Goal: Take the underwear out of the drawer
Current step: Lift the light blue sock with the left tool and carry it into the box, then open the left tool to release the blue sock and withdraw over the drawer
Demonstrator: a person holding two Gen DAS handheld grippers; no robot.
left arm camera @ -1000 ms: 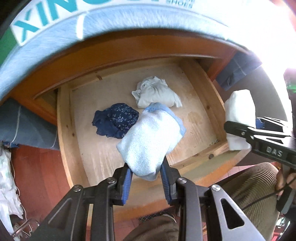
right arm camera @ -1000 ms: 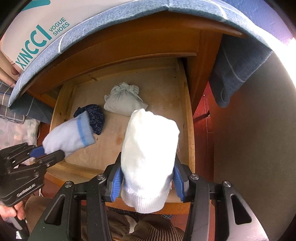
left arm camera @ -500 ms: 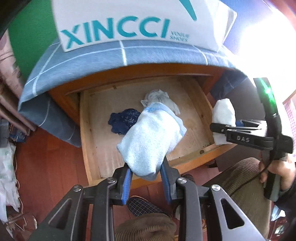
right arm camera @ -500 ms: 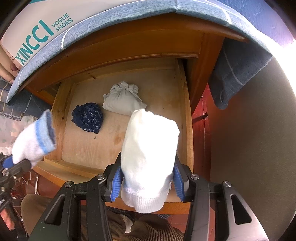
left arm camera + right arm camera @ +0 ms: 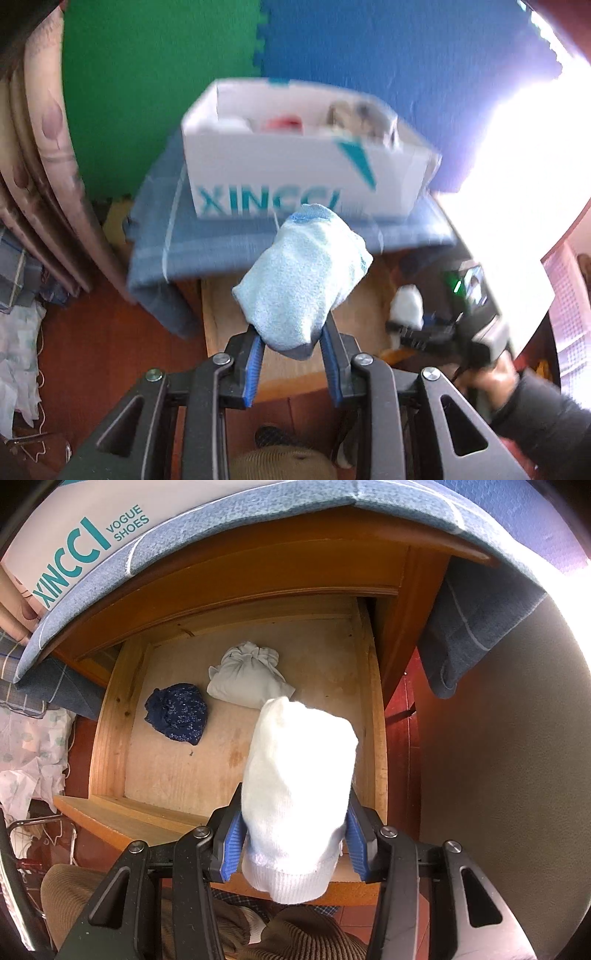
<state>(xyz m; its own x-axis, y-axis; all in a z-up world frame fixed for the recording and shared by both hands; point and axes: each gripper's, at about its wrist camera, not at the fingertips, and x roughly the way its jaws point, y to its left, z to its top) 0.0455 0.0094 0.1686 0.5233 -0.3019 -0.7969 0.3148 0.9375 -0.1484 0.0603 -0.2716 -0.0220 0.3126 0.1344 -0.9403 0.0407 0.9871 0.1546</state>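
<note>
My left gripper (image 5: 291,347) is shut on a light blue rolled bundle (image 5: 301,280), held high above the open wooden drawer (image 5: 218,317) and level with the white shoe box (image 5: 303,177). My right gripper (image 5: 293,840) is shut on a white rolled bundle (image 5: 299,786) above the drawer's front right corner; it also shows in the left wrist view (image 5: 406,304). On the drawer's floor (image 5: 177,771) lie a dark blue patterned bundle (image 5: 177,712) and a pale grey bundle (image 5: 249,675).
The shoe box, with clothes inside, stands on a blue cloth (image 5: 221,243) over the cabinet top. A curtain (image 5: 40,147) hangs at the left. White crumpled cloth (image 5: 33,760) lies on the floor to the left. A wall (image 5: 498,775) stands to the right.
My left gripper has risen with the light blue bundle, from over the drawer to the height of the shoe box, and left the right wrist view. The right gripper has held still.
</note>
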